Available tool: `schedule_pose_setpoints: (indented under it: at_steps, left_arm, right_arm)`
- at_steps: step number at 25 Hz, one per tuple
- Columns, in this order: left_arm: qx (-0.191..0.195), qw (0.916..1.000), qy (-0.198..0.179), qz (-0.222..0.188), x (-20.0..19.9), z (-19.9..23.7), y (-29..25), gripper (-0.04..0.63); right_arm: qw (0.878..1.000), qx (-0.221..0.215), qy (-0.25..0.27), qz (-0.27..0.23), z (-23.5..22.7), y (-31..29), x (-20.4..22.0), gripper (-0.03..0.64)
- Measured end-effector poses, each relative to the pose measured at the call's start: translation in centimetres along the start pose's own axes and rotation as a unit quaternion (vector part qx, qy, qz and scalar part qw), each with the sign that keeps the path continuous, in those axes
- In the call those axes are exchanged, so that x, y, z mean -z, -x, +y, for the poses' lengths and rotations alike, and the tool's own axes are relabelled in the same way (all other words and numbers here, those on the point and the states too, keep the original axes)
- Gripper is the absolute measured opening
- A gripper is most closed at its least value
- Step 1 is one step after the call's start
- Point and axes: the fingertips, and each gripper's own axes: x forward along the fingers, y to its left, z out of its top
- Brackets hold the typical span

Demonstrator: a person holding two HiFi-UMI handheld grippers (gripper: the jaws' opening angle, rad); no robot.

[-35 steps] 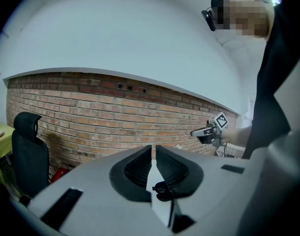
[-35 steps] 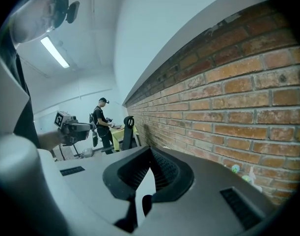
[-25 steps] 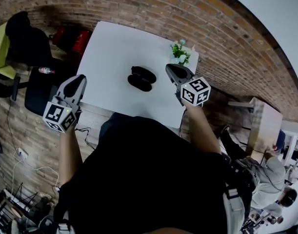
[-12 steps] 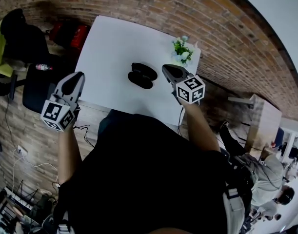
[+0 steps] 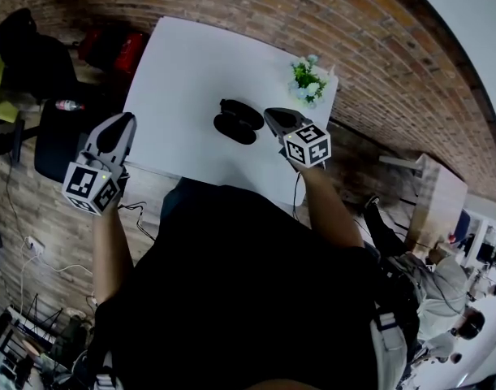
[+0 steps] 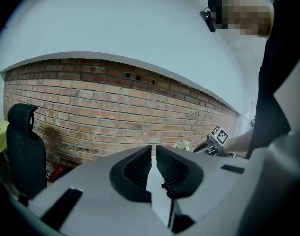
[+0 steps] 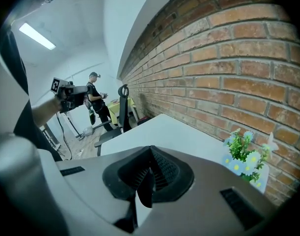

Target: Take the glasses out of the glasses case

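The black glasses case [image 5: 237,121] lies near the middle of the white table [image 5: 183,71]; it looks like two dark oval halves side by side, and I cannot make out glasses in it. My right gripper [image 5: 269,115] hovers just right of the case, jaws shut and holding nothing. My left gripper [image 5: 127,119] hangs at the table's left edge, well away from the case, also shut and empty. The case is in neither gripper view. The left gripper's [image 6: 153,150] own view shows brick wall ahead, and the right gripper's [image 7: 150,150] own view shows the tabletop [image 7: 174,127].
A small potted plant with pale flowers [image 5: 310,80] stands at the table's far right corner, close behind my right gripper. A black office chair [image 5: 32,51], red objects [image 5: 109,49] and a bottle [image 5: 66,104] sit left of the table. A brick wall [image 5: 256,6] runs behind.
My right gripper has slid left, closer to the case's right side. My left gripper has drifted slightly up and left by the table edge. The case has not moved.
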Motion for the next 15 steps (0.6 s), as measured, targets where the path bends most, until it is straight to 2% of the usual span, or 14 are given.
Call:
schedule_pose_setpoints:
  at_steps: [15]
  left_arm:
    - [0.001, 0.9998, 0.011, 0.015, 1.3, 2.6, -0.9, 0.035]
  right_arm:
    - [0.998, -0.007, 0.004, 0.069, 0.1, -4.7, 3.8, 0.015]
